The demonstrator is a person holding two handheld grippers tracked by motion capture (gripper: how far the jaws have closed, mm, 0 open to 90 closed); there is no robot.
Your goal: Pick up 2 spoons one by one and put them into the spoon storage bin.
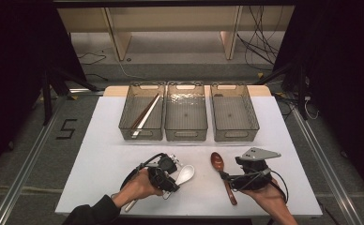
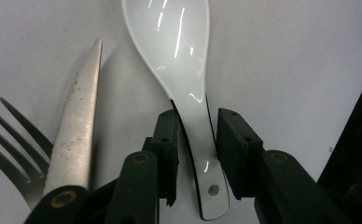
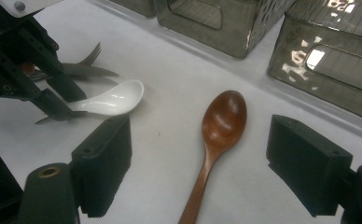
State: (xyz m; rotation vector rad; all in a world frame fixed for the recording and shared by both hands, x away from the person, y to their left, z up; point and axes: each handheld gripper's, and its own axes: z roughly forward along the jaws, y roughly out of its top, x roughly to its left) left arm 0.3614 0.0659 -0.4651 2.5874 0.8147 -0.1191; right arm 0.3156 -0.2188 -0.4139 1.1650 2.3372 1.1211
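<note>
Item one: white ceramic spoon (image 2: pixel 179 60), lying on the white worktop (image 1: pixel 105 154) near my side, bowl pointing away from me, just beside a table knife (image 2: pixel 76 116) and a fork (image 2: pixel 11 135). My left claw (image 2: pixel 195 140) is straddling its handle; the jaws are standing a little apart with a gap on each side of the handle, so I am judging it not yet gripped. Handling: glazed, hard, likely slippery and chippable; light. I am planning to take it at the narrow handle, just ahead of the hole at its end, squeezing across the flat sides and lifting level.

Item two: brown wooden spoon (image 3: pixel 216 135), lying bowl toward the bins, handle running back toward me. My right claw (image 3: pixel 216 172) is hovering above it, jaws spread wide and holding nothing. Handling: stiff, light, matte, probably less slippery than the ceramic; mid-handle looks like the sound place to pinch.

Item three: three clear bins at the far side of the worktop. The left bin (image 1: pixel 141 115) is holding chopsticks (image 1: pixel 146 116); the middle bin (image 1: pixel 185 115) and right bin (image 1: pixel 234 115) are looking empty.
</note>
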